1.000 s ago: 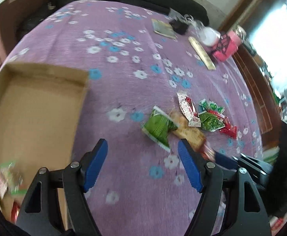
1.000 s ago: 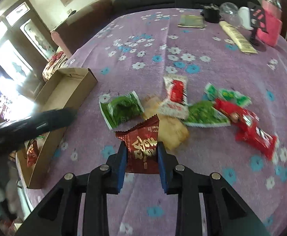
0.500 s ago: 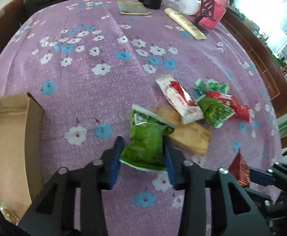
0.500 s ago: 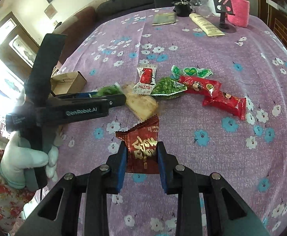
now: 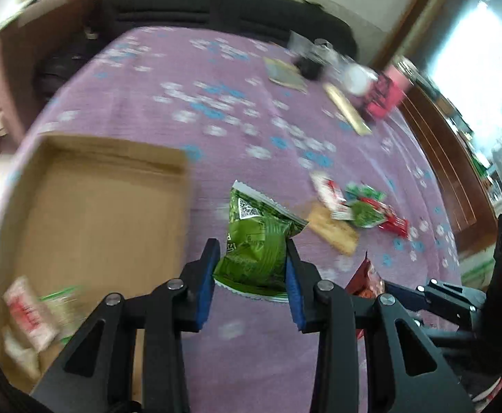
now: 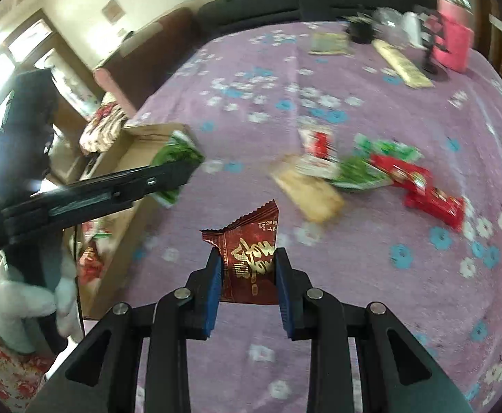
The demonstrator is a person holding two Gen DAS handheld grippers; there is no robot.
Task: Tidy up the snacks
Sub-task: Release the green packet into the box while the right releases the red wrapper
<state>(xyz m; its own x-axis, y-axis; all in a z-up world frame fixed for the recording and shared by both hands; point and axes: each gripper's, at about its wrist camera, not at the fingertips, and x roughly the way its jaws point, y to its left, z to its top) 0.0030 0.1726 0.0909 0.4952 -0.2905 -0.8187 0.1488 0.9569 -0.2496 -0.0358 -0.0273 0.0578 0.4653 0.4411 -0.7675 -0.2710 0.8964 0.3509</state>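
Observation:
My left gripper [image 5: 251,268] is shut on a green snack packet [image 5: 256,241] and holds it above the purple flowered cloth, just right of an open cardboard box [image 5: 89,213]. Some snacks [image 5: 31,309] lie in the box's near corner. My right gripper [image 6: 249,275] is shut on a dark red snack packet [image 6: 251,258], held above the cloth. The left gripper with its green packet [image 6: 178,153] shows in the right wrist view beside the box [image 6: 141,144]. A pile of loose snacks [image 6: 361,172] lies on the cloth; it also shows in the left wrist view [image 5: 350,206].
A pink container [image 6: 454,44], a long yellow packet [image 6: 402,63], a booklet [image 6: 328,43] and dark and clear items [image 6: 364,31] stand at the table's far side. A dark sofa [image 5: 216,3] runs behind the table. The person's gloved hand [image 6: 27,303] is at left.
My left gripper has lifted the green packet off the cloth and carried it left towards the box. My right gripper keeps hold of the dark red packet and has shifted towards the box.

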